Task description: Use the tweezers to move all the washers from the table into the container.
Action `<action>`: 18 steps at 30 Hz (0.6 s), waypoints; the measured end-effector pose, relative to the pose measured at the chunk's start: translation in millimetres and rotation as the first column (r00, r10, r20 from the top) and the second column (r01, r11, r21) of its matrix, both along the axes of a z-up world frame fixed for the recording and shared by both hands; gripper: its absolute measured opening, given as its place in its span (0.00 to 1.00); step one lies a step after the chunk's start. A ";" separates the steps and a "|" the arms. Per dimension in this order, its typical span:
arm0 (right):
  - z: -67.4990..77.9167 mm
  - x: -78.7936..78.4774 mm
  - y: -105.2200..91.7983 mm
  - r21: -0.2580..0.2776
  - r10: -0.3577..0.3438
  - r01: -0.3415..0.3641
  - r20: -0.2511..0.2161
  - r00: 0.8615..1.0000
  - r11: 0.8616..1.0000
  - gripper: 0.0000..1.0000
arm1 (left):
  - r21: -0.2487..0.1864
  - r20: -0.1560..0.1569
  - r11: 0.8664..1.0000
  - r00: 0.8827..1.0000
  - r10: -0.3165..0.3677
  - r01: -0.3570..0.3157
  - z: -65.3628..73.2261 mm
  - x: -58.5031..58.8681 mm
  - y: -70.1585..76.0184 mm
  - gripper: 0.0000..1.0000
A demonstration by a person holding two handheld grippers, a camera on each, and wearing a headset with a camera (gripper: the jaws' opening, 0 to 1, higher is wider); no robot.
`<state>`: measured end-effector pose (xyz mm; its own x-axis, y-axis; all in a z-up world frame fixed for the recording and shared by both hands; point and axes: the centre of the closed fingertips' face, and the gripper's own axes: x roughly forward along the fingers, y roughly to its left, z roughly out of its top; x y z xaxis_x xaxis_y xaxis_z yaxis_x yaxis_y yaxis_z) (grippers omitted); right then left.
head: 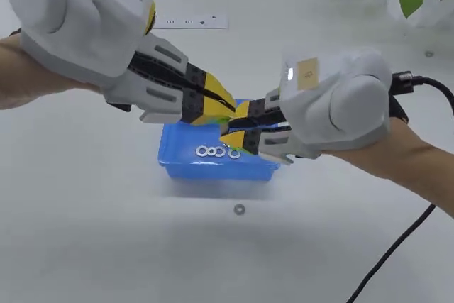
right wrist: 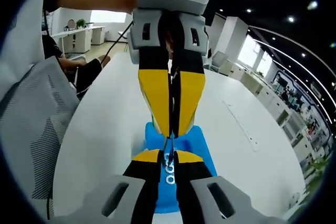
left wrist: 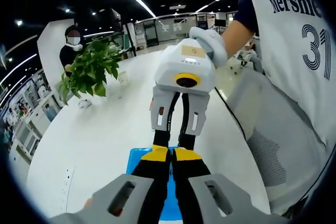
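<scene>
Washers sit in blue container, mid-frame; stray washer below it on table. Left gripper clamped on tweezers, tips unreadable. Right gripper jaws together.

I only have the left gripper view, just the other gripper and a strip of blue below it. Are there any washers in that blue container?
Observer: Yes, the head view shows a few washers lying inside the blue container.
Operator: Any on the table?
Observer: One loose washer lies on the white table, on the person's side of the container and apart from it.
Operator: Where are the tweezers?
Observer: In the right gripper view, thin dark tweezers sit between the left gripper's fingers, aimed at the washers.
</scene>
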<state>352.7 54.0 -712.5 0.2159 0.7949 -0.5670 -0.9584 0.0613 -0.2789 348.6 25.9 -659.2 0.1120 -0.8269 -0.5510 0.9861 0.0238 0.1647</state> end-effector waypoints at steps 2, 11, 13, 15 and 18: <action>0.8 -6.2 -1.5 -0.003 0.008 -0.008 0.001 1.000 1.000 0.10 | 0.002 0.001 1.000 1.000 -0.008 0.008 -0.1 -4.7 -1.3 0.05; 0.5 -34.7 -6.6 -0.029 0.047 -0.047 0.012 0.999 0.998 0.10 | -0.005 -0.013 1.000 1.000 -0.020 0.019 -4.2 2.4 -0.6 0.05; -1.7 -39.9 -8.4 -0.032 0.048 -0.048 0.005 0.999 0.998 0.10 | -0.006 -0.026 1.000 0.999 -0.021 0.021 -6.6 2.4 -1.2 0.05; -5.0 -45.0 -10.1 -0.036 0.049 -0.049 0.001 0.999 0.998 0.10 | -0.003 -0.031 1.000 0.999 -0.025 0.025 -9.4 1.4 -2.3 0.05; -10.8 -53.1 -11.6 -0.041 0.050 -0.051 -0.015 0.999 0.998 0.10 | -0.003 -0.040 1.000 0.999 -0.030 0.030 -10.2 -1.2 -2.2 0.05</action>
<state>299.6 42.4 -723.3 0.1679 0.7806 -0.6021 -0.9639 0.0018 -0.2664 347.4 23.7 -669.4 0.0649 -0.8308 -0.5528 0.9922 -0.0055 0.1247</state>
